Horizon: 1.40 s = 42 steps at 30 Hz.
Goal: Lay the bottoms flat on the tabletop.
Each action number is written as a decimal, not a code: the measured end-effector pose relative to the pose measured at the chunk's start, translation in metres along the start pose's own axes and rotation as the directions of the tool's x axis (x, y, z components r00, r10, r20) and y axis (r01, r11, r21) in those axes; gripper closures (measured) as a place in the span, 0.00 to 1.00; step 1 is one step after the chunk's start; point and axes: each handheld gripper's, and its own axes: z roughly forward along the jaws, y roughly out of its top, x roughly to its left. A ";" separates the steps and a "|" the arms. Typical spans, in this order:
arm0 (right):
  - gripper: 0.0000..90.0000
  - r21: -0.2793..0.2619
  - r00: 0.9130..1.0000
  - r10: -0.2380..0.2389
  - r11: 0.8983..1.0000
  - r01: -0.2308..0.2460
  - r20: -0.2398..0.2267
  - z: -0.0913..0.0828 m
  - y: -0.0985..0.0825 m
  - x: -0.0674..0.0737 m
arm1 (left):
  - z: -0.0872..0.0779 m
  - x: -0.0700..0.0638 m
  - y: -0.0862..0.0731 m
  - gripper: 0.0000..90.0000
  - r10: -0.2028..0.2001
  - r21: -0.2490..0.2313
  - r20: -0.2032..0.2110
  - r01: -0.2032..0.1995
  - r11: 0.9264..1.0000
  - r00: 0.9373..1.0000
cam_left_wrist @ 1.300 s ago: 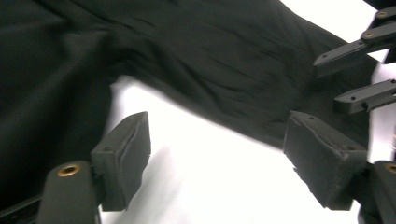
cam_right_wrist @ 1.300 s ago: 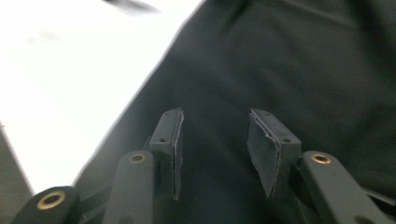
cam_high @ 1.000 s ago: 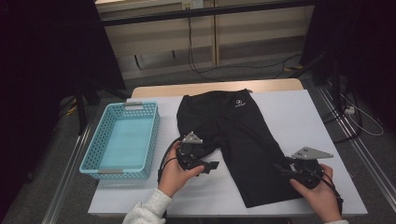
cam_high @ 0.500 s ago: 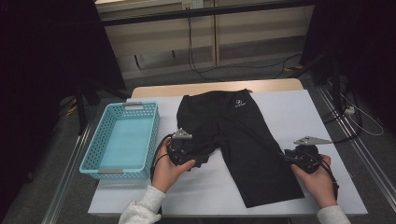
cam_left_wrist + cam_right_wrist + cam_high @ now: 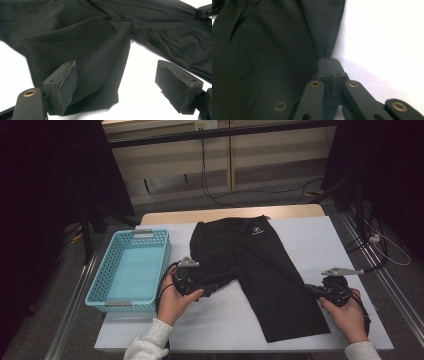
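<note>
Your right gripper [image 5: 329, 65]: jaws have just been closing and now pinch a fold of fabric at the outer edge of the black shorts [image 5: 260, 265], near the hem of the leg on your right; in the high view this gripper [image 5: 316, 290] sits at that leg's edge. Your left gripper [image 5: 120, 82]: jaws spread wide, one pad [image 5: 62, 87] lying against the hem of the other, shorter-lying leg, the other pad over bare white surface [image 5: 225, 320], nothing clamped. Shorts: spread flat on the white surface, waistband away from you, a small white logo near the waistband, both legs pointing toward you, the one on your right reaching close to the near edge. Turquoise basket [image 5: 102, 287]: on the surface at your left, just beside your left hand [image 5: 175, 302], apart from the shorts
</note>
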 end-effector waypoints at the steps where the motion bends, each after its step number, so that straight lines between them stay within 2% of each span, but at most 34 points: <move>1: 1.00 -0.002 1.000 0.005 1.000 -0.005 -0.002 0.000 -0.001 0.000 | -0.001 0.000 0.000 0.20 -0.004 -0.008 -0.001 0.004 1.000 1.000; 4: 1.00 -0.001 1.000 0.005 1.000 -0.005 -0.001 -0.002 -0.002 -0.001 | -0.003 0.003 0.000 0.20 -0.007 -0.010 -0.017 0.007 1.000 1.000; 6: 0.99 -0.003 1.000 0.007 1.000 -0.007 0.002 -0.003 -0.002 -0.002 | -0.003 0.005 -0.001 0.20 -0.022 -0.005 -0.028 0.022 1.000 0.999; 8: 0.98 -0.009 1.000 0.006 1.000 -0.006 -0.006 -0.003 -0.003 -0.002 | -0.003 0.007 -0.002 0.20 -0.018 0.003 -0.034 0.018 1.000 0.999; 10: 0.95 -0.011 1.000 0.003 1.000 -0.003 -0.015 -0.002 -0.004 -0.001 | -0.002 0.008 -0.002 0.20 -0.027 0.003 -0.032 0.027 1.000 0.999; 16: 0.97 0.005 1.000 -0.017 1.000 0.017 -0.023 -0.003 -0.004 0.006 | -0.002 0.010 -0.002 0.20 -0.033 0.008 -0.034 0.034 0.999 0.999; 20: 0.99 0.011 1.000 -0.010 1.000 0.010 -0.024 -0.005 -0.005 0.006 | -0.003 0.011 -0.003 0.20 -0.035 0.014 -0.041 0.035 0.999 0.999; 23: 0.99 0.014 1.000 -0.012 1.000 0.013 -0.027 -0.006 -0.006 0.007 | -0.001 0.012 -0.004 0.19 -0.042 0.008 -0.056 0.043 0.999 0.998; 32: 0.97 0.011 1.000 -0.017 1.000 0.017 -0.015 -0.009 -0.007 0.005 | -0.002 0.018 -0.007 0.18 -0.057 0.030 -0.115 0.061 0.998 0.992; 34: 0.93 0.007 1.000 -0.014 1.000 0.014 -0.025 -0.010 -0.006 0.005 | -0.001 0.018 -0.008 0.18 -0.063 0.027 -0.102 0.066 0.997 0.993; 35: 0.87 -0.002 0.999 -0.015 1.000 0.015 -0.032 -0.010 -0.005 0.005 | -0.001 0.018 -0.008 0.18 -0.059 0.036 -0.092 0.062 0.997 0.994; 37: 0.71 -0.041 1.000 -0.003 0.999 0.003 0.005 -0.010 0.002 0.004 | 0.001 0.016 -0.008 0.18 -0.060 0.034 -0.095 0.063 0.997 0.994; 38: 0.71 -0.059 1.000 0.008 0.998 -0.007 0.014 -0.009 0.006 0.002 | 0.001 0.016 -0.007 0.18 -0.053 0.038 -0.095 0.057 0.998 0.994; 40: 0.63 -0.086 0.999 0.021 0.996 -0.018 0.034 -0.004 0.018 -0.001 | 0.004 0.015 -0.008 0.18 -0.044 0.041 -0.096 0.048 0.998 0.994; 42: 0.63 -0.084 0.998 0.012 0.996 -0.007 0.060 0.004 0.029 -0.004 | 0.005 0.015 -0.008 0.18 -0.051 0.042 -0.096 0.055 0.998 0.994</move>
